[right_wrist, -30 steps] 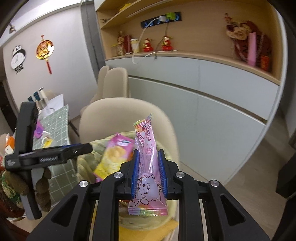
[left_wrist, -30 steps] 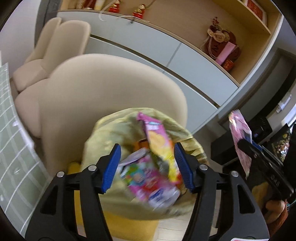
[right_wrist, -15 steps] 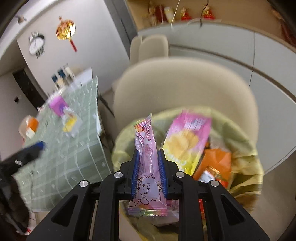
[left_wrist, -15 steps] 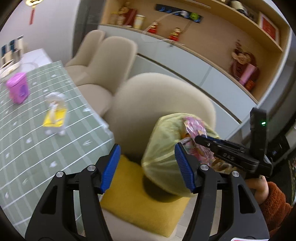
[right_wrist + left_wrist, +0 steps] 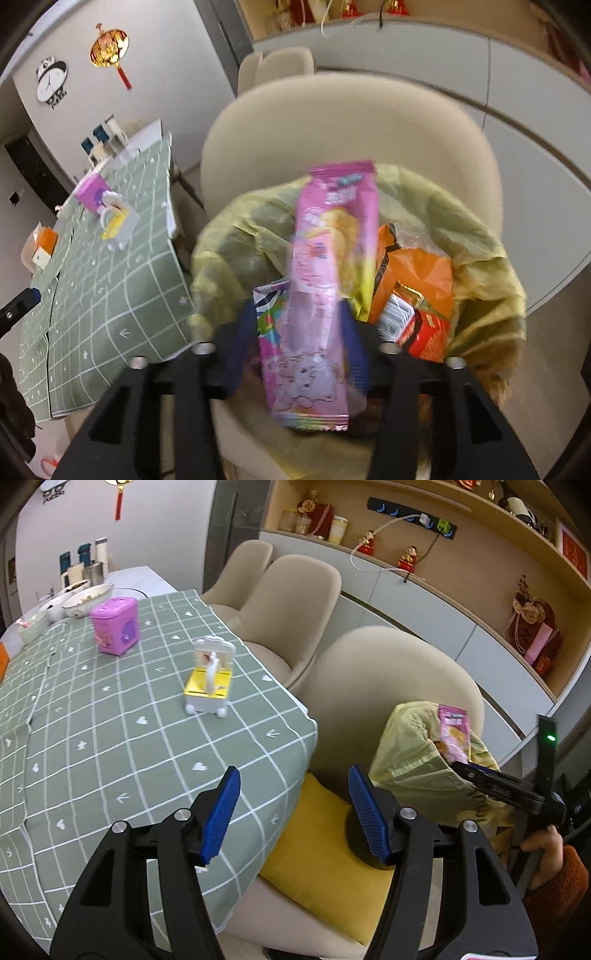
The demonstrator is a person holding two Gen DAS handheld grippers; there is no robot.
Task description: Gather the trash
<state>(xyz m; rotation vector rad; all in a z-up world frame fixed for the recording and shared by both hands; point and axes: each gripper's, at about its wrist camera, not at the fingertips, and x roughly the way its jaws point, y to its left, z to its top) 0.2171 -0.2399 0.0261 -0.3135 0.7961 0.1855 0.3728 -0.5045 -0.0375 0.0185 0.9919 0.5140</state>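
Just-released pink wrapper between one right hand-held gripper's newly spread jaws; left hand-held gripper wide, empty.

this is a home, in the dining room. a table with a green checked cloth stands beside beige chairs, and bowls rest at its far end. along the wall runs a white cabinet with a wooden shelf above it, holding small figurines and a cup. on the white wall hang a panda clock and a gold ornament with a red tassel.
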